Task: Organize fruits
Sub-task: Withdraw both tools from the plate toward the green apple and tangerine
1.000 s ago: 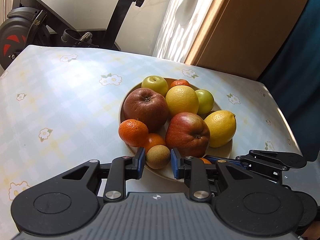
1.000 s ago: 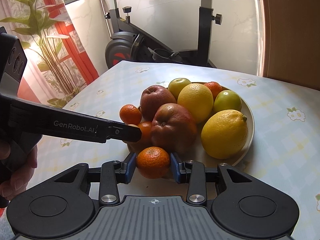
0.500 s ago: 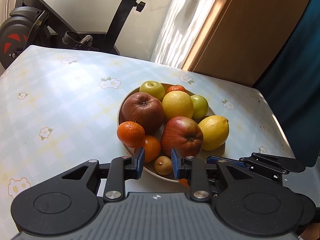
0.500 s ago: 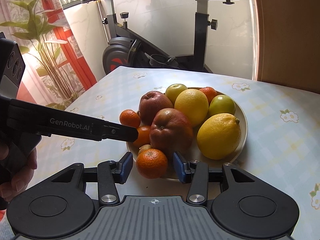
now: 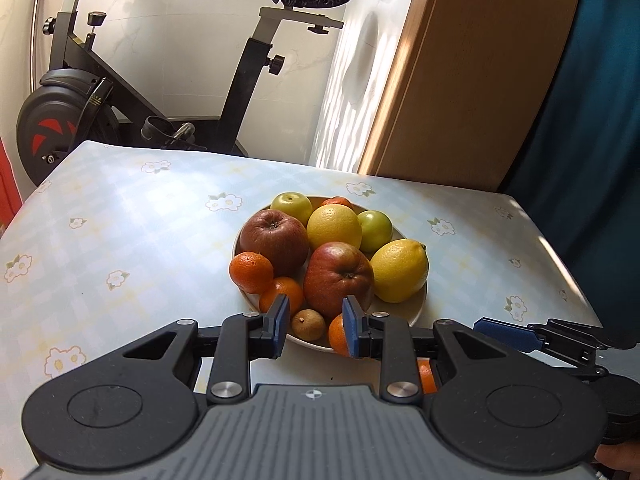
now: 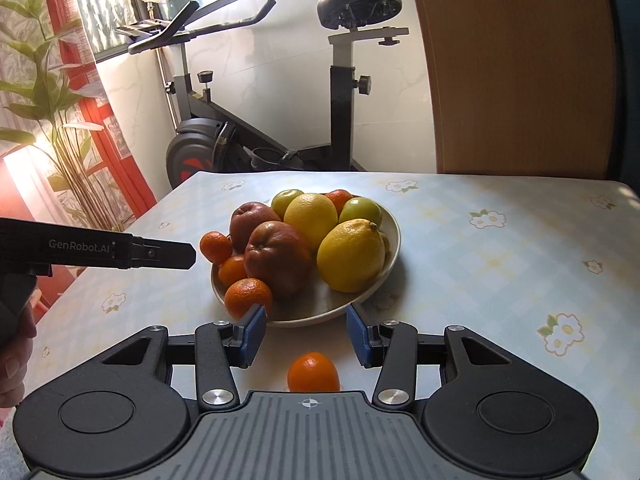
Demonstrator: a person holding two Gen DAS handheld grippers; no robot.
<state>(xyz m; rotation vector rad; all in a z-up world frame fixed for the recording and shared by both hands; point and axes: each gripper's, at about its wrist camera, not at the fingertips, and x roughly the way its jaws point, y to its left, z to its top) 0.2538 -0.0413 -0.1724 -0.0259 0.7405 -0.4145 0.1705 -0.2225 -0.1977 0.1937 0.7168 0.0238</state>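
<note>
A cream plate [image 5: 416, 309] [image 6: 394, 226] in the middle of the table holds two red apples, two lemons, green fruits and several mandarins. A small brown fruit [image 5: 308, 324] lies at its near rim. My left gripper [image 5: 315, 326] is open and empty, just short of the plate. My right gripper [image 6: 306, 334] is open and empty. A loose mandarin [image 6: 314, 372] lies on the table between its fingers, near the palm. Another mandarin [image 6: 248, 298] sits at the plate's near edge. The left gripper shows in the right wrist view [image 6: 168, 253].
The table has a pale checked cloth with flowers [image 6: 520, 280]. An exercise bike [image 6: 280, 128] stands behind the table. A wooden door [image 6: 512, 68] is at the back right, a plant [image 6: 48, 92] and red window frame at the left.
Both grippers have pulled back from the plate and opened. The left let go of the brown fruit, the right of a mandarin. A mandarin now lies on the table.
</note>
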